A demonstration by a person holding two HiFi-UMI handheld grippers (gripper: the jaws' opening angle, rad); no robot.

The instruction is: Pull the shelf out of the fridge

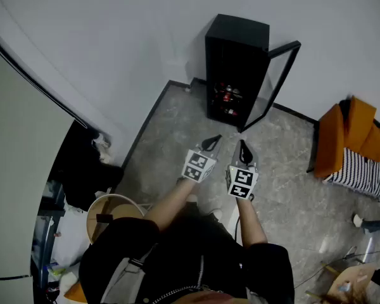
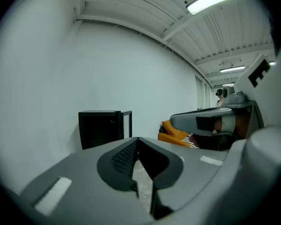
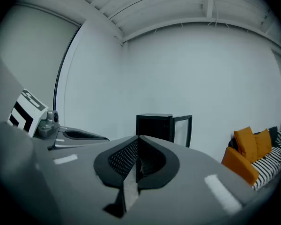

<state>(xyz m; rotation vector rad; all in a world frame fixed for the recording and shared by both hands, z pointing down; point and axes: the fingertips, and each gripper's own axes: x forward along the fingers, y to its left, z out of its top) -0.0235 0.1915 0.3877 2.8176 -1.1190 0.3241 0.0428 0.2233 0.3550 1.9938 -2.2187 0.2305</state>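
Note:
A small black fridge [image 1: 236, 68] stands against the white wall, its glass door [image 1: 277, 81] swung open to the right. Inside I make out a shelf with cans or bottles [image 1: 227, 97] low down. The same fridge [image 2: 101, 127] appears far off in the left gripper view and as the fridge [image 3: 154, 126] in the right gripper view. My left gripper [image 1: 212, 142] and right gripper [image 1: 244, 149] hover side by side over the floor, well short of the fridge. Both are shut with nothing between the jaws.
An orange seat with a striped cushion [image 1: 351, 147] sits at the right. A round wooden stool [image 1: 111, 214] and dark clutter [image 1: 82, 166] lie at the left near a rack. Grey stone floor [image 1: 177, 138] stretches between me and the fridge.

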